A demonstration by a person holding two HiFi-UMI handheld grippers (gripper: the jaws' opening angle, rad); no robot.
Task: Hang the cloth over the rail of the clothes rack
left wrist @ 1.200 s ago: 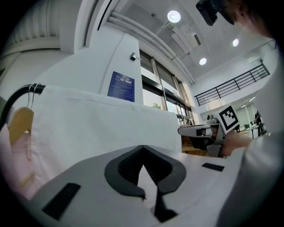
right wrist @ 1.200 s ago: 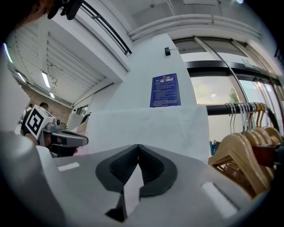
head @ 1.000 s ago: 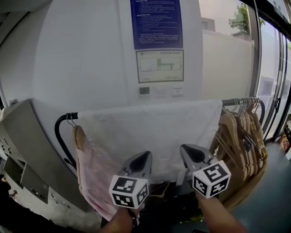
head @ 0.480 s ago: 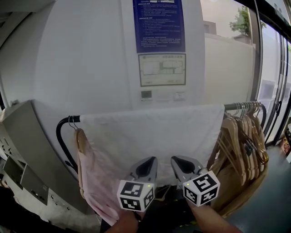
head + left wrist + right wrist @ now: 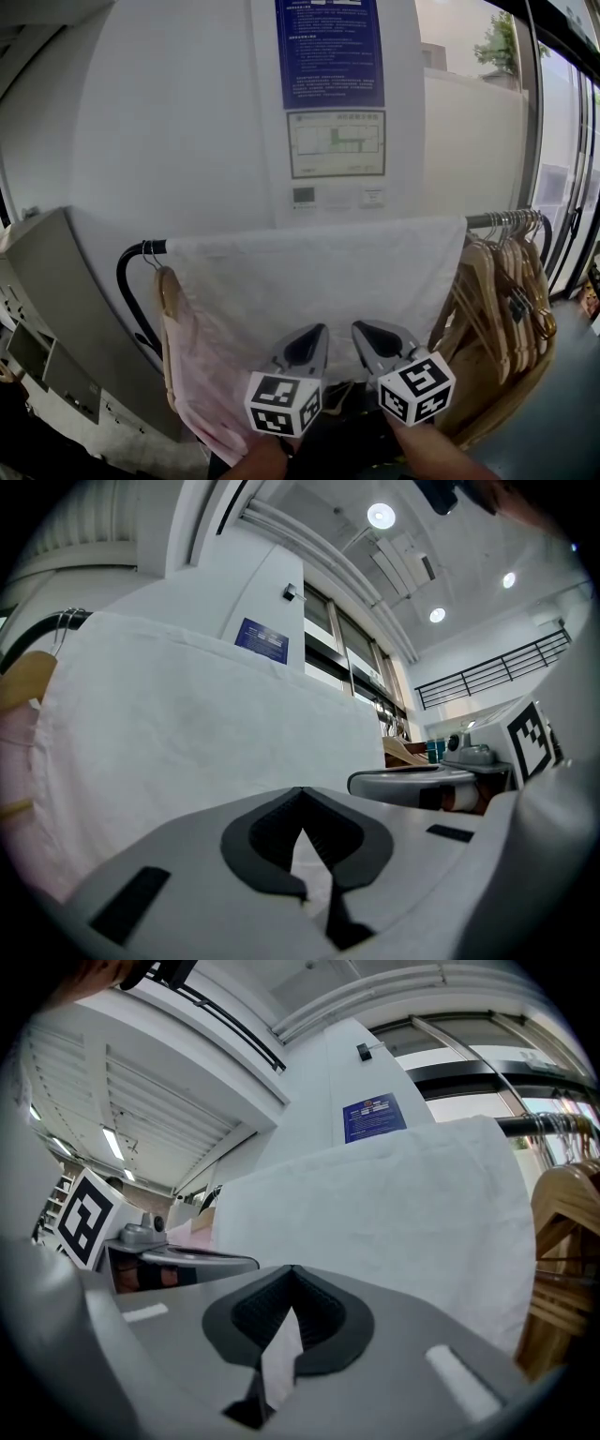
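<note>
The clothes rack (image 5: pixel 128 272) stands against a white wall (image 5: pixel 169 141). The white cloth (image 5: pixel 309 267) is draped over its rail, between a pink garment (image 5: pixel 192 375) and wooden hangers (image 5: pixel 506 281). The left hand-held gripper (image 5: pixel 314 330) and the right hand-held gripper (image 5: pixel 361 328) each pinch the cloth's lower edge, jaws tight together.

Looks like the hall of a big public building: high ceiling with round lights (image 5: pixel 381 516), upper-floor railing (image 5: pixel 487 672), tall windows (image 5: pixel 565 169), blue notice (image 5: pixel 330 52) and floor plan (image 5: pixel 337 143) on the wall (image 5: pixel 169 141), clothes rack (image 5: pixel 487 220).
</note>
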